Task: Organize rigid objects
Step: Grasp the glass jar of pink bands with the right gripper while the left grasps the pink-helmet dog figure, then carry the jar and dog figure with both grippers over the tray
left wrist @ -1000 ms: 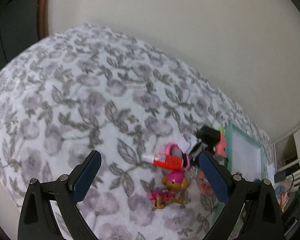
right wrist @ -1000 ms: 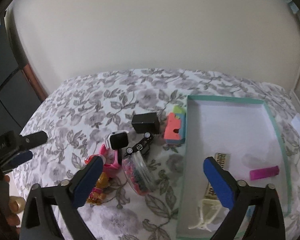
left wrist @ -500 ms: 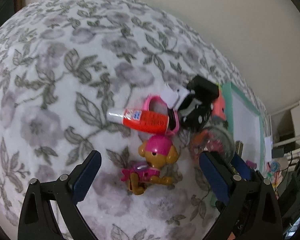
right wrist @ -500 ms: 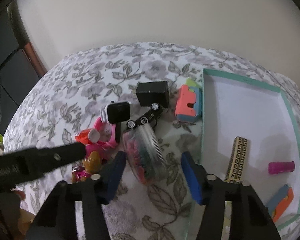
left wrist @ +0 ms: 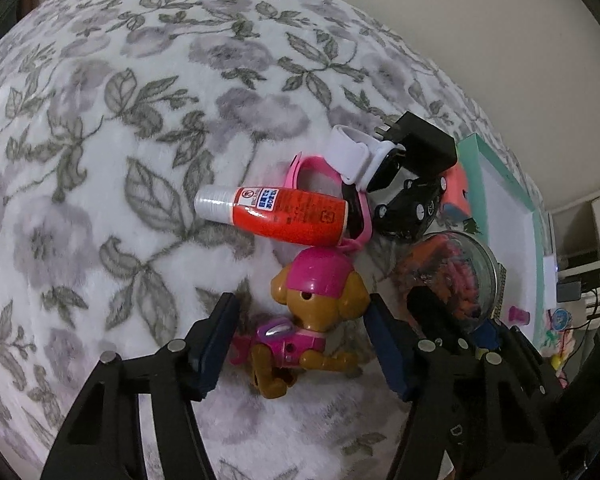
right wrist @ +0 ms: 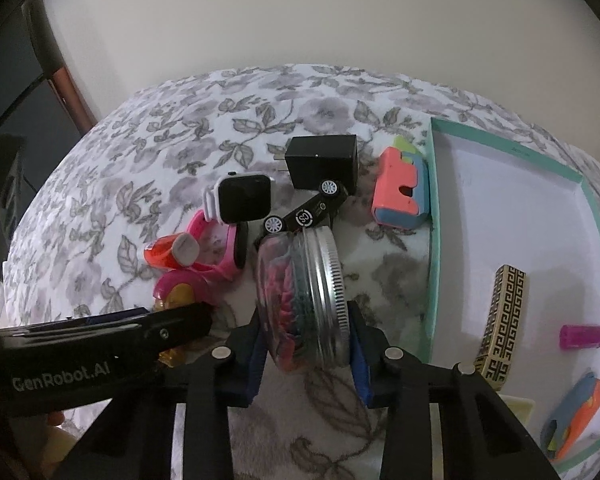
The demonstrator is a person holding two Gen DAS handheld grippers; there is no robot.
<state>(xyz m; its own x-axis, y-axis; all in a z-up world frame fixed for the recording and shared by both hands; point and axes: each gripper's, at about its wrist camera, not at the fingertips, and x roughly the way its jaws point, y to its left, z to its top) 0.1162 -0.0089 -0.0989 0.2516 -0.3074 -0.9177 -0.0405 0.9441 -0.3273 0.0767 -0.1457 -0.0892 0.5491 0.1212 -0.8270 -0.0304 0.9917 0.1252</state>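
A pile of small objects lies on a floral blanket [left wrist: 100, 160]. My left gripper [left wrist: 300, 340] straddles a brown toy dog with a pink cap [left wrist: 308, 320]; its jaws stand close on both sides, contact unclear. My right gripper [right wrist: 306, 354] is closed on a clear jar with a metal lid [right wrist: 304, 296] full of colored bands, lying on its side. The jar also shows in the left wrist view [left wrist: 456, 280]. A teal-rimmed tray [right wrist: 432, 240] lies to the right.
An orange-red tube [left wrist: 288, 216], a pink watch [right wrist: 216, 248], a white-strap watch [right wrist: 242, 198], a black toy car [right wrist: 304, 216], a black charger [right wrist: 320, 160] and a coral block [right wrist: 400, 200] crowd the pile. The tray holds a patterned bar [right wrist: 500, 320], a magenta cap [right wrist: 582, 336] and an orange clip [right wrist: 576, 420].
Both grippers moved in toward the pile and narrowed. The left closed in around the toy dog; the right closed on the jar.
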